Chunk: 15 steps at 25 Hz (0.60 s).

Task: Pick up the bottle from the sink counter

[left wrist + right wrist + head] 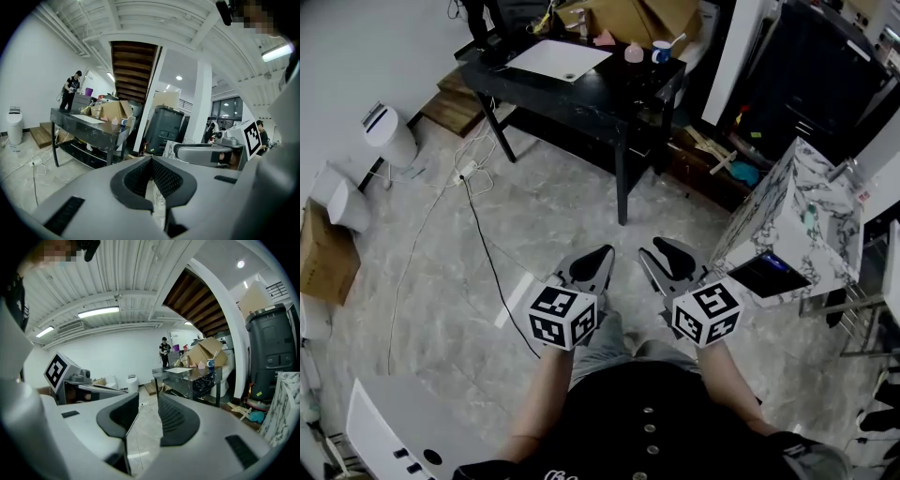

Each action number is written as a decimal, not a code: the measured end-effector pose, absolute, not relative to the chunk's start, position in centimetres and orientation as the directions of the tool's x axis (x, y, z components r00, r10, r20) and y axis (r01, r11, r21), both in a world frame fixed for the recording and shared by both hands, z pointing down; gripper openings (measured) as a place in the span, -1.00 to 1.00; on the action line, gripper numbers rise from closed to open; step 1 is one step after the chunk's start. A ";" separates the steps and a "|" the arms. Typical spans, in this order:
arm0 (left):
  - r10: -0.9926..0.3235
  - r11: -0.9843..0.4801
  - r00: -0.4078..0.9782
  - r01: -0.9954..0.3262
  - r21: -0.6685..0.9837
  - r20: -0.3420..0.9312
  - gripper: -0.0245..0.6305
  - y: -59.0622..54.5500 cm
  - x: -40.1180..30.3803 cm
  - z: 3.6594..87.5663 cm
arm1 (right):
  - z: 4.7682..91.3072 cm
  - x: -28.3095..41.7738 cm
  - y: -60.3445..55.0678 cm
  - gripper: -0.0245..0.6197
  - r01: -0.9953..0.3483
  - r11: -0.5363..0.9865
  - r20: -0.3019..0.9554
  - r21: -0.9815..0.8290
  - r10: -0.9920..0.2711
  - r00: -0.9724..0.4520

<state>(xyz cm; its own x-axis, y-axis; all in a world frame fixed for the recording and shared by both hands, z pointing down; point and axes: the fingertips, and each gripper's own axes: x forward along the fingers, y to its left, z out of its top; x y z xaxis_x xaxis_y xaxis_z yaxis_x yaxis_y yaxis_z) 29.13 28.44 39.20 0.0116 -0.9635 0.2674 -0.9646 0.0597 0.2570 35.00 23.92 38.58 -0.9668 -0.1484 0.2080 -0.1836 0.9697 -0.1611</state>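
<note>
Over at the far edge of the counter [581, 94], behind the basin [558, 58], sits a small upright thing I'm guessing is the bottle [582, 25], though it's too tiny from here to swear to. Both grippers are well apart from it, out over the floor [553, 206], so I'd call this the walk-up. Left gripper [151, 159] has its pads pinched together on nothing. Right gripper [148, 397] is loose, pads apart with only floor showing between them. My advice: step around the cable [478, 225] snaking across the tiles and spread whichever claw you'll use before it crosses the counter's near edge. Then come in level at the bottle's body rather than its top, steering clear of the cup [661, 53] and the pink thing [634, 53] by the right corner. Counter looks like glossy black stone with pale veins on thin dark legs, so probably slick. Basin is flat, white and rectangular. Pads are black ribbed rubber, curved, and should bite fine on a round body.
</note>
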 end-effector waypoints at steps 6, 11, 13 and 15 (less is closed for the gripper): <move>-0.962 0.031 0.045 -0.961 0.274 0.269 -0.88 24.7 26.2 39.5 | 39.3 31.6 20.2 -0.43 -0.196 0.966 0.231 -0.166 -0.155 -0.960; -0.961 0.010 0.060 -0.968 0.252 0.270 -0.88 21.3 21.1 38.6 | 39.0 26.7 16.6 -0.39 -0.208 0.965 0.228 -0.157 -0.170 -0.959; -0.961 -0.001 0.068 -0.970 0.243 0.267 -0.88 19.7 18.8 38.2 | 38.7 24.6 15.0 -0.39 -0.219 0.964 0.227 -0.153 -0.181 -0.957; -0.962 -0.028 0.090 -0.971 0.236 0.257 -0.88 18.2 16.9 37.7 | 38.3 22.4 13.5 -0.39 -0.227 0.960 0.220 -0.162 -0.189 -0.957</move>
